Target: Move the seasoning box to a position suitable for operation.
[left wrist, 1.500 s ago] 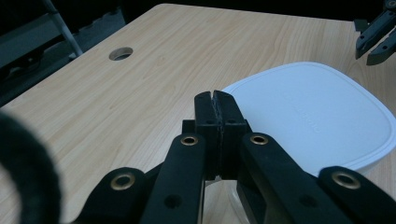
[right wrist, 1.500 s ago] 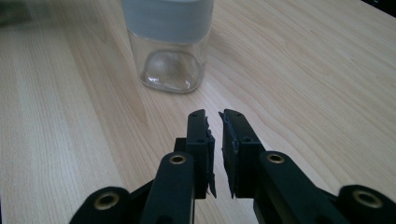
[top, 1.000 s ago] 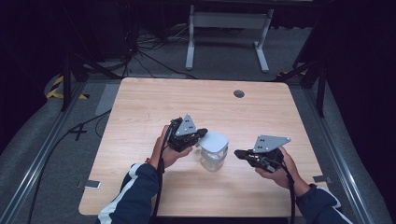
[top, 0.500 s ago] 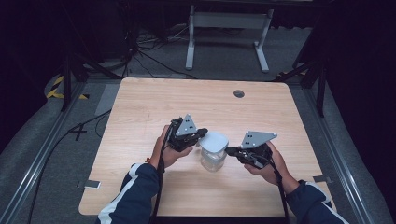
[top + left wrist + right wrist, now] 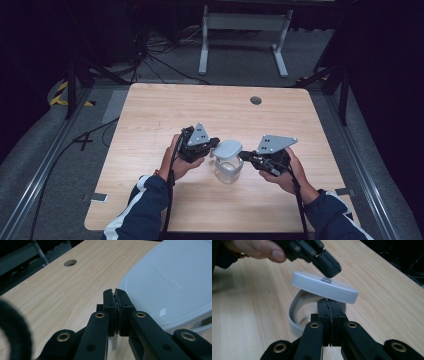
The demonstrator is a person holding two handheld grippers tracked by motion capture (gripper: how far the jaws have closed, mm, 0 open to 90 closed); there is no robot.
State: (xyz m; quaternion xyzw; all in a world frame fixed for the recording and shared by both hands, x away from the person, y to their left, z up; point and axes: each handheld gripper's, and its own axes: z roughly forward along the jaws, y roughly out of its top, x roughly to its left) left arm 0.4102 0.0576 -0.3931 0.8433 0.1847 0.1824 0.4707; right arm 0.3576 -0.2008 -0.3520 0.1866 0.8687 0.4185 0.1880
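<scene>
A small clear container (image 5: 229, 170) stands near the middle of the wooden table (image 5: 200, 110). Its grey lid (image 5: 228, 148) is raised and tilted over the container's mouth (image 5: 294, 315). My left gripper (image 5: 214, 145) is shut on the lid's left edge, and a thin white piece shows between its jaws (image 5: 115, 291), with the lid (image 5: 170, 282) close on their right. My right gripper (image 5: 243, 156) is shut, its tips (image 5: 328, 300) at the container's near rim just under the lid (image 5: 324, 287). Nothing shows between its jaws. The left gripper (image 5: 332, 270) comes down onto the lid from above.
A round cable hole (image 5: 256, 100) sits near the table's far edge. Beyond the table a white metal stand (image 5: 245, 30) and cables lie on the dark floor. The person's forearms rest over the table's near edge.
My right gripper has moved left from open table space up to the container's rim. The left gripper and lid have hardly moved.
</scene>
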